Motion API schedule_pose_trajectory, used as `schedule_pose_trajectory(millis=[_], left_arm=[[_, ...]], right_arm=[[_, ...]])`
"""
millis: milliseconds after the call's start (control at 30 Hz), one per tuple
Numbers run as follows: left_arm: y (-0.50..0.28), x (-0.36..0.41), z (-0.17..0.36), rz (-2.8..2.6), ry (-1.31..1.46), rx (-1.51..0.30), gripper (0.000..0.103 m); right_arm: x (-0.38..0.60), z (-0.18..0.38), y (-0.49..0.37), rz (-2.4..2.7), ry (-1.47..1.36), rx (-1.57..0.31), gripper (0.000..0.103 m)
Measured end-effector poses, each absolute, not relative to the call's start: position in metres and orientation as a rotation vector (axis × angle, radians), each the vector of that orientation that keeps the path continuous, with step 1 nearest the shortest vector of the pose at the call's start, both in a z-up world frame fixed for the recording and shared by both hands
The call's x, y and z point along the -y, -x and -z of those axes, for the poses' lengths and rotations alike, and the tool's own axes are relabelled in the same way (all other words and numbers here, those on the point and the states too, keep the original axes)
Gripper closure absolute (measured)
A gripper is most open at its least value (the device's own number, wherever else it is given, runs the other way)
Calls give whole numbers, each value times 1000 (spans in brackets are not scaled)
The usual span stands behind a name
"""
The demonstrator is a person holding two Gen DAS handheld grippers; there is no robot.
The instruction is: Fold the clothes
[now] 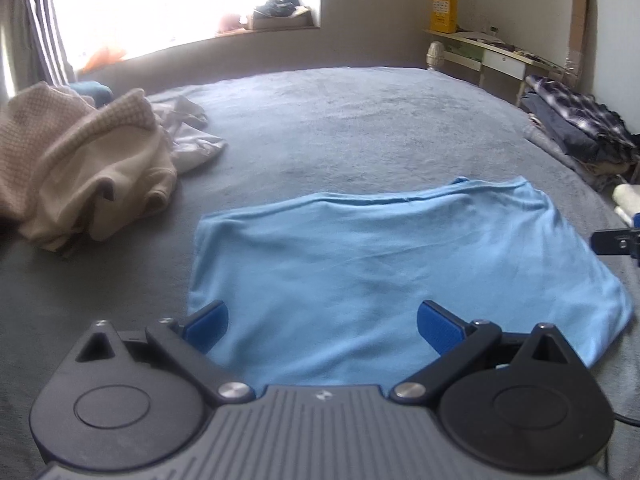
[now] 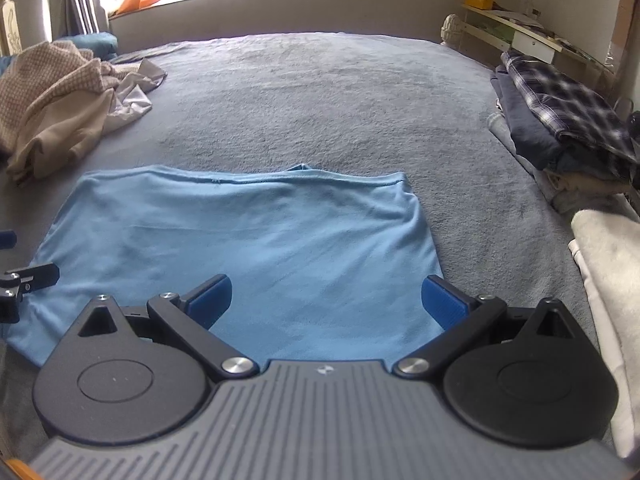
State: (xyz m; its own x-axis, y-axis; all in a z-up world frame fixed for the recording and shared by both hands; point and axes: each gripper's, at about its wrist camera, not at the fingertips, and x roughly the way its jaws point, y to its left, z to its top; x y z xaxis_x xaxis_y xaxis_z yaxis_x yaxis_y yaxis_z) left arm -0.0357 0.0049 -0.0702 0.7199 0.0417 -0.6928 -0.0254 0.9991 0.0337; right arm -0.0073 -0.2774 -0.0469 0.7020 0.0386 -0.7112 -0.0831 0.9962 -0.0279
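The big gray bed [image 2: 320, 92] is filling the room, and its soft cover is giving a wide flat place for laying clothes out.

On the left side, a heap of unfolded clothes [image 1: 80, 160] is sitting in a lump. A tan knitted sweater [image 2: 44, 80] is lying on top, with a pale cloth poking out beside it. It looks like the waiting pile.

On the right edge, a stack of folded clothes [image 2: 560, 128] is sitting neatly, with a dark checked shirt [image 1: 576, 108] on top. A white folded cloth [image 2: 608, 272] is lying nearer. It looks like the done pile, kept well apart from the heap so the two do not mix.

In the middle, close to both tools, the light blue shirt [image 1: 400, 264] is lying flat and smooth. Its far edge is looking doubled over, with a little bit of cloth peeking out behind. So it seems folded at least once, but I cannot tell if it needs more folds.

The left gripper [image 1: 322, 326] is hanging over the near left part of the shirt, its blue pads spread wide and holding nothing. The right gripper [image 2: 326, 298] is hanging over the near right part, spread just as wide and also holding nothing. They are sitting side by side, so each one can reach its own side of the near edge.
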Motion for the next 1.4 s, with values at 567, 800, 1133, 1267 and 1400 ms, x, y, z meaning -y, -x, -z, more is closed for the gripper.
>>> schedule_pose_trajectory(millis=[567,800,1133,1267,1400], left_arm=[[33,-3,72,-21,-67,-782,2],[39,-23,71,41,157,-722,0],[36,-40,72,-9,258,-724,0],[37,-37,69,-14,224,-702,0],[35,-35,70,-11,206,-712,0]], right_arm=[[279,49,12,-55,71,-764,1],[282,45,11,-44,81,-763,1],[279,39,13,-59,98,-732,1],[279,38,13,-60,96,-730,1],[280,38,13,-59,86,-737,1]])
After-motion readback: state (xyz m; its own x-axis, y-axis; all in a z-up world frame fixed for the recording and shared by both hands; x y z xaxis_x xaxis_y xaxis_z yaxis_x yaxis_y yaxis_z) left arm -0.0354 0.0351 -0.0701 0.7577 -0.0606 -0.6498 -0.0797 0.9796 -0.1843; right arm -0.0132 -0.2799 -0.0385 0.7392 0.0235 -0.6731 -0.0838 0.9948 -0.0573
